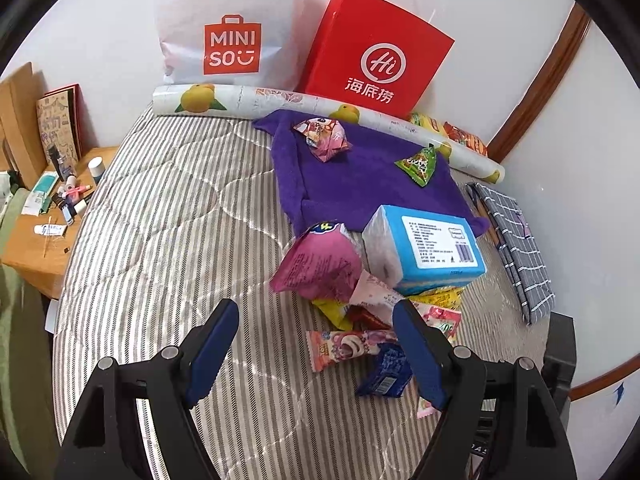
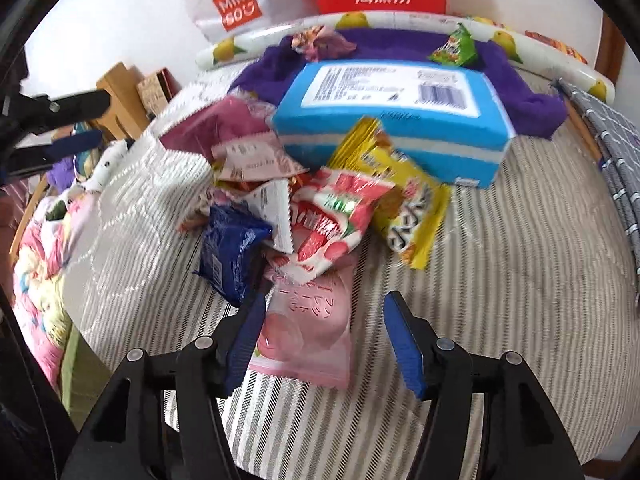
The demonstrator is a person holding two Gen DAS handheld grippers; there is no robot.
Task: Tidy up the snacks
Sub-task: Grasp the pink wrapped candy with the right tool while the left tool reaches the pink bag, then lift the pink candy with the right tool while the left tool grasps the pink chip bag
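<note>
The left gripper [image 1: 316, 344] hangs above the striped mattress [image 1: 160, 240] with its blue-padded jaws spread wide and nothing between them; the near end of a pink-and-white candy wrapper [image 1: 344, 346] lies on the cover just ahead of the gap, and a dark blue packet [image 1: 384, 372] sits beside the right-hand finger. The right gripper [image 2: 324, 336] is also wide open and holds nothing: a pale pink pouch [image 2: 308, 332] lies flat between its fingers, close against the left finger and clear of the right one. Ahead of it the snack pile [image 2: 304, 208] is heaped on the mattress, with a red-and-white strawberry packet [image 2: 332, 220] on top, a blue packet [image 2: 228, 248] to its left, a yellow packet [image 2: 408, 204] to its right leaning against a blue tissue pack [image 2: 392, 120], and a magenta bag [image 2: 208, 128] at the back left. Behind the tissue pack a purple towel [image 1: 360, 176] is spread out, carrying a pink triangular snack [image 1: 324, 138] and a green triangular snack [image 1: 420, 160], well apart from each other. A rolled sheet printed with yellow fruit [image 1: 320, 108] lies along the towel's far edge, and behind it a white Miniso bag [image 1: 232, 28] and a red paper bag [image 1: 376, 52] stand against the wall. A grey checked cloth [image 1: 516, 240] lies at the mattress's right edge, and a wooden side table [image 1: 36, 248] cluttered with small items stands to the left.
</note>
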